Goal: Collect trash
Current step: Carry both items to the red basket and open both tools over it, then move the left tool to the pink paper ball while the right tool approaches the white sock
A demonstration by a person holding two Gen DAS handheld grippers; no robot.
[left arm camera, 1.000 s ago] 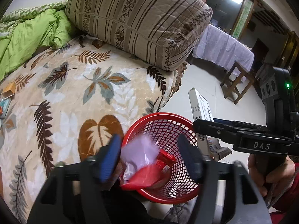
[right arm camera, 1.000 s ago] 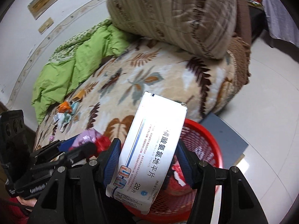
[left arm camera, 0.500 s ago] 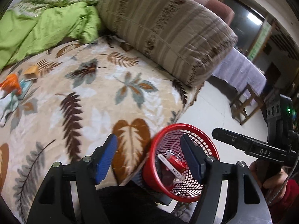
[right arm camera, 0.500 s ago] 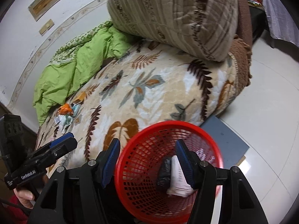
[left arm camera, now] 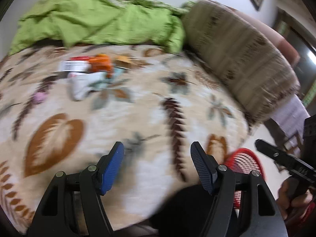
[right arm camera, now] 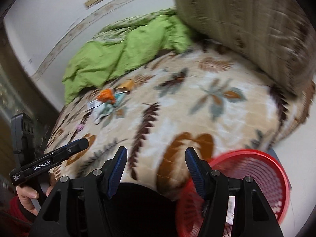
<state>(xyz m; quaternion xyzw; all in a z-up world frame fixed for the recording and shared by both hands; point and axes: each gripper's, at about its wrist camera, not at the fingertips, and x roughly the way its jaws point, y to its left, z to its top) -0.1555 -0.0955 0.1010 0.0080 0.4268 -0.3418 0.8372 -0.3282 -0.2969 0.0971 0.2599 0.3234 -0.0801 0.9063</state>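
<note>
Both views are blurred by motion. A pile of trash (left arm camera: 88,69) lies on the leaf-patterned bedspread (left arm camera: 138,108): an orange wrapper, a white-and-red packet and white crumpled pieces, with a small pink scrap (left arm camera: 39,97) nearer. The same trash pile (right arm camera: 106,100) shows far left in the right wrist view. My left gripper (left arm camera: 157,152) is open and empty above the bedspread. My right gripper (right arm camera: 156,156) is open and empty too, over the bed's edge. The red mesh basket (right arm camera: 256,169) stands on the floor at lower right, with something white showing through its wall; its rim (left arm camera: 244,158) also shows in the left view.
A rumpled green blanket (left arm camera: 98,23) lies at the back of the bed. A big striped brown pillow (left arm camera: 237,59) fills the right side. A hand (right arm camera: 27,195) holds the other gripper at lower left. Floor and a covered table (left arm camera: 288,116) lie to the right.
A second ago the left gripper held red and purple trash and the right a white box over the basket; both let go. Both grippers have since swung left, away from the basket, over the bed.
</note>
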